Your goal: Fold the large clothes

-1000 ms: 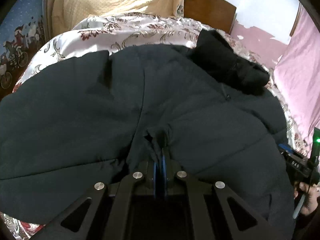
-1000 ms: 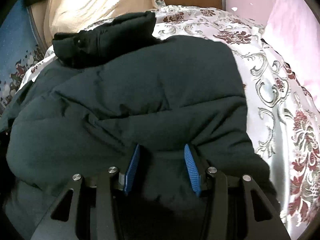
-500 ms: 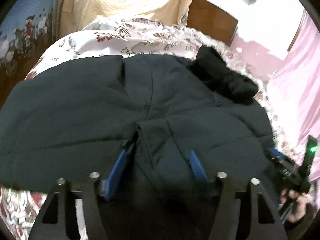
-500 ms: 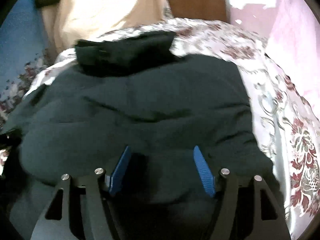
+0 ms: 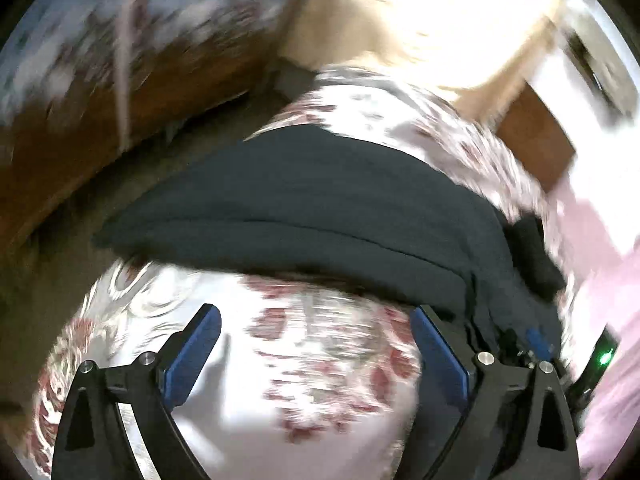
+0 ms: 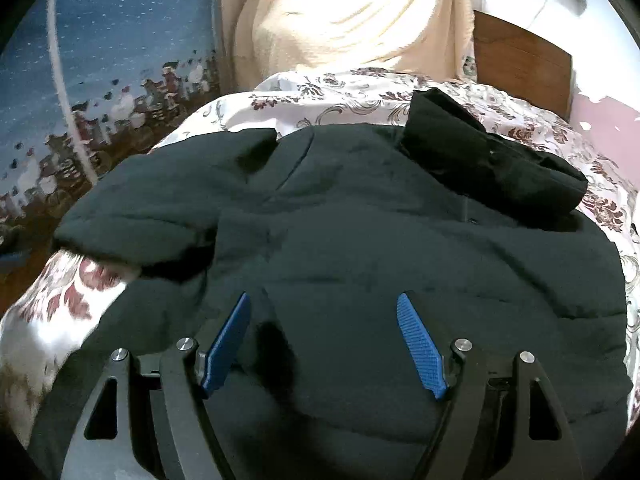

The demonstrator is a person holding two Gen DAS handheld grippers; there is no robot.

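1. Left wrist view: the picture was badly smeared, but the left gripper showed its blue pads spread wide and opening further, with nothing between them. Only the floral bedspread lay under the gap.
2. Same view: the dark padded jacket lay on the bedspread just beyond the fingertips, a long dark band across the bed. Its near edge ran close to the pad on the right side of the picture, though I could not tell whether they touched.
3. Same view: a cream blanket hung beyond the jacket, and a brown wooden headboard stood past the jacket's far corner. A green light glowed low at the right edge, just past the jacket's end.
4. Right wrist view: much sharper here. The right gripper hovered over the jacket, jaws apart and widening, the pads clear of the fabric.
5. Same view: the jacket covered most of the bedspread, its black hood bunched at the far right corner and one sleeve stretched out to the left.
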